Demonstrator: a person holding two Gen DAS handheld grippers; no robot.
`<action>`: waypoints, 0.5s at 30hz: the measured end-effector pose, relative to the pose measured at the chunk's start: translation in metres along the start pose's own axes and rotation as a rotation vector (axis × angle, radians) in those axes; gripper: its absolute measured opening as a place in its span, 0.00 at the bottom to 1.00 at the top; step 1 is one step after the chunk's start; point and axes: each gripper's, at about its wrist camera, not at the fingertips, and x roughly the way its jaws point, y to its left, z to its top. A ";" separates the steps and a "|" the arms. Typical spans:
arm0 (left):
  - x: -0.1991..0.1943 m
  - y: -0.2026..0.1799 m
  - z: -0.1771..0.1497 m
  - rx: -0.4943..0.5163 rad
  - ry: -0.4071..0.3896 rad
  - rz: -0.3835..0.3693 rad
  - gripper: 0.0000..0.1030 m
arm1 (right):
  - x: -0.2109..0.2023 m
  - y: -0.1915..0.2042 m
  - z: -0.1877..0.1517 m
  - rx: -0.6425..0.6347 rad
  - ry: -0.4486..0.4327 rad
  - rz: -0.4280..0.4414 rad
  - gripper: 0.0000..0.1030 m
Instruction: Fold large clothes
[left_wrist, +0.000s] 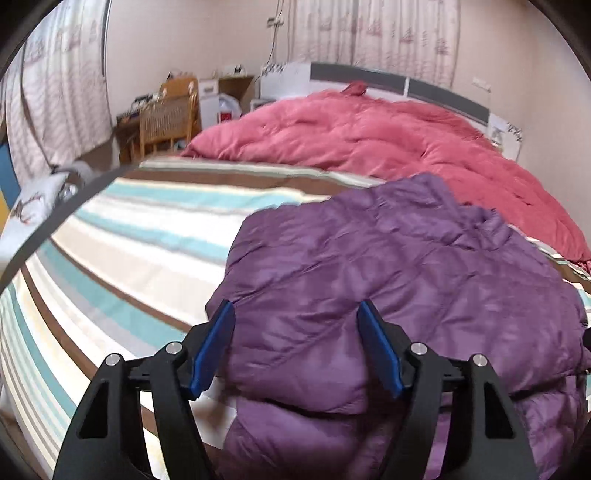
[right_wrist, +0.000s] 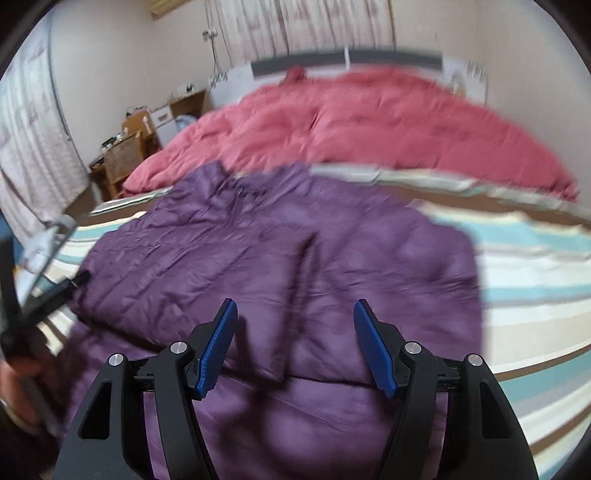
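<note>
A purple padded jacket (left_wrist: 388, 266) lies on the striped bed sheet (left_wrist: 122, 240), folded in on itself with its collar toward the far side. My left gripper (left_wrist: 295, 314) is open and empty above the jacket's near left part. In the right wrist view the jacket (right_wrist: 258, 251) fills the middle, with a sleeve folded across its front. My right gripper (right_wrist: 295, 314) is open and empty above the jacket's near edge. The left hand and its gripper body (right_wrist: 26, 325) show blurred at the left edge.
A rumpled pink duvet (left_wrist: 369, 129) covers the far half of the bed, up to the grey and white headboard (left_wrist: 388, 79). A wooden chair (left_wrist: 166, 114) and desk stand by the curtains at far left. The striped sheet (right_wrist: 535, 295) is bare right of the jacket.
</note>
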 end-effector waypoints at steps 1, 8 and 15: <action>0.005 0.002 -0.002 -0.008 0.017 -0.014 0.67 | 0.007 -0.001 0.002 0.014 0.019 0.011 0.52; 0.010 -0.003 0.000 -0.010 0.003 -0.016 0.67 | 0.018 0.003 0.016 0.088 -0.004 0.039 0.10; 0.036 -0.015 -0.003 0.050 0.098 0.028 0.68 | 0.051 -0.006 0.018 0.038 0.047 -0.027 0.09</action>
